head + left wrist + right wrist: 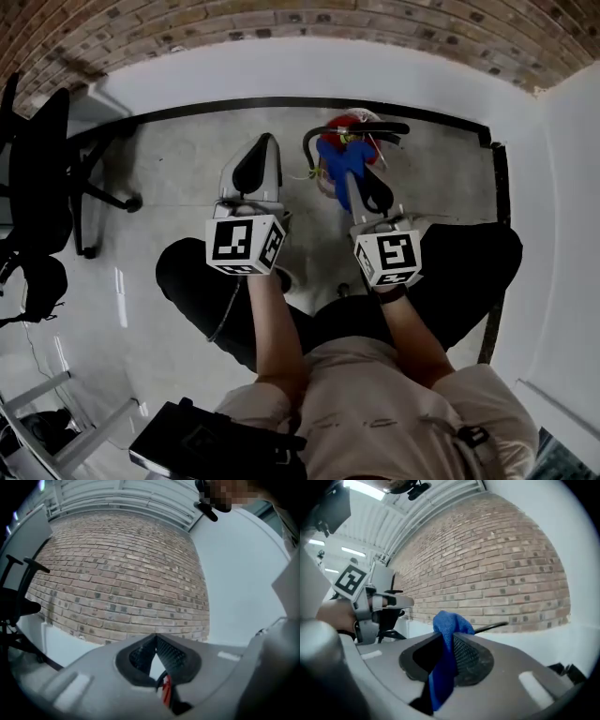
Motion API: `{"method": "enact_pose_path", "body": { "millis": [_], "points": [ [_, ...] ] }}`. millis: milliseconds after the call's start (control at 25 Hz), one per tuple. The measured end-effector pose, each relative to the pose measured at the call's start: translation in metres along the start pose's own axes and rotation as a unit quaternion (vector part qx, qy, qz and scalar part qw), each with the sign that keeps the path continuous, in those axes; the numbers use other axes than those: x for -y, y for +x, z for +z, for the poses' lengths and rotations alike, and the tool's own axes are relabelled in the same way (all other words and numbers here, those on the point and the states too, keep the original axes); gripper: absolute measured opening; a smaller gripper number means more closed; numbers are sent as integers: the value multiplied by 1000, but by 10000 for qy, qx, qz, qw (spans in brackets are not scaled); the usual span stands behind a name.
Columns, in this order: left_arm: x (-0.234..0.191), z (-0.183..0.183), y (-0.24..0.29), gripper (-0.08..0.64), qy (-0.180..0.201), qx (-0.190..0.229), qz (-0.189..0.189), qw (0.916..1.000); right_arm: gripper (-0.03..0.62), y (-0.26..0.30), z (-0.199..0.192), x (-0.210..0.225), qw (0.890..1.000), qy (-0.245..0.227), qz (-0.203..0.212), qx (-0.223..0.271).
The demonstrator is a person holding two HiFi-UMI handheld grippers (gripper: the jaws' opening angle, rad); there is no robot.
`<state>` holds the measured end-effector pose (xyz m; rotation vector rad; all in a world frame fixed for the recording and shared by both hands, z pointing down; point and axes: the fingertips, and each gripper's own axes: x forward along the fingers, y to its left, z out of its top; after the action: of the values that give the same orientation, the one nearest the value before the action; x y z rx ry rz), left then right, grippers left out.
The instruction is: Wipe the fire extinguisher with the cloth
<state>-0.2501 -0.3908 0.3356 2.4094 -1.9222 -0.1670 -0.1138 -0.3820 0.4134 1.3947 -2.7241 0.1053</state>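
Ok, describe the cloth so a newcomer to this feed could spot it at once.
Find the brick wall with its white base, then the red fire extinguisher on the grey floor before it. Right at it, the right hand-held gripper is shut on the cloth: a bright blue bunch against the extinguisher's red and black.

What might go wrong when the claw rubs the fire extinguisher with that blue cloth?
The blue cloth is only pinched in the right claw; hard rubbing may pull it out. The left claw is shut, empty and off the fire extinguisher, so a push might tip it. The cloth could snag on its black handle.
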Motion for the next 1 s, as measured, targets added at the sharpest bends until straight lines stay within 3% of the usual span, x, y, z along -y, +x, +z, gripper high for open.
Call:
{"method": "enact_pose_path", "body": {
  "millis": [120,280,440,560,720,840,1000],
  "points": [
    [12,-4,2,0,-21,-55,-96,9999,64,14,0,28,9990,-352,-180,-225],
    [14,-9,-2,0,7,-109,-129,9999,63,25,-23,27,9984,-514,29,-241],
    [0,-17,-5,0,-30,-221,2,9998,61,26,-47,-9,9911,-1278,234,-279],
    [-4,-20,-5,0,-5,-281,34,9996,61,30,-68,-30,9754,-2119,321,-508],
    [-10,-26,-6,0,6,-363,112,9993,59,44,-166,-38,9599,-2195,569,-1649],
    [-11,-36,-3,0,-22,-476,113,9988,58,48,-243,-36,9386,-2497,741,-2264],
    [-10,-58,-2,0,-73,-714,43,9974,58,54,-332,-35,9185,-2515,859,-2927]
  ]
}}
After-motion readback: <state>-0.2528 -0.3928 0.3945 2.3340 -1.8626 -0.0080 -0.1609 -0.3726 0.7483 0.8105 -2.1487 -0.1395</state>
